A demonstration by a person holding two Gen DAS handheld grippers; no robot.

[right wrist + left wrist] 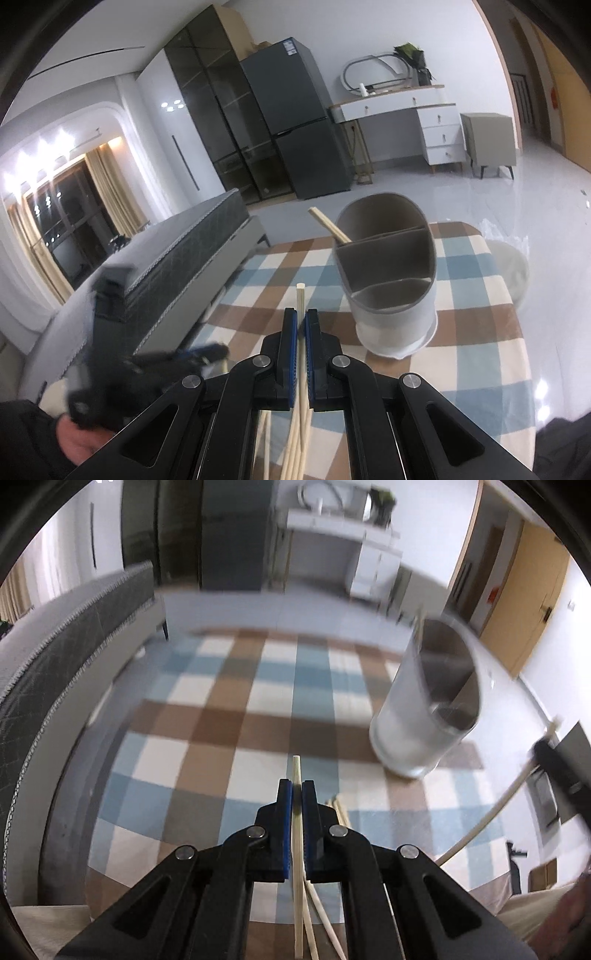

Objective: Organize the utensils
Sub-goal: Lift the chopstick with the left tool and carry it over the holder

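- Where the checked tablecloth (229, 716) covers the round table, a grey utensil holder (428, 698) stands at about 2 o'clock from the left gripper (297, 786); the left wrist view is blurred.
- Left gripper: jaws pressed together on a single pale chopstick (296, 768), whose tip projects just past the blue pads (285, 794) toward 12 o'clock.
- Loose chopsticks (341, 808) lie on the cloth just beside the left gripper, at its 4 o'clock, and more pale sticks run beneath the jaws toward 6 o'clock.
- Right gripper (301, 314): jaws pressed together on another chopstick (301, 295), its squared end projecting toward 12 o'clock.
- A bundle of chopsticks (295, 443) lies under the right gripper at 6 o'clock.
- Utensil holder in the right wrist view (391, 291): upright on a white base, at about 1 o'clock from the right gripper, divided into three compartments.
- One chopstick (328, 225) stands tilted in the farthest compartment, its top leaning toward 10 o'clock beyond the rim.
- The left gripper appears again, blurred, at 8 o'clock in the right wrist view (218, 350), borne by a hand (77, 443).
- The right gripper shows at 3 o'clock in the left wrist view (554, 760), a long pale stick (491, 812) passing through it.
- Background: a grey sofa (177, 266), a dark refrigerator (295, 118), and a white dressing table (406, 110).
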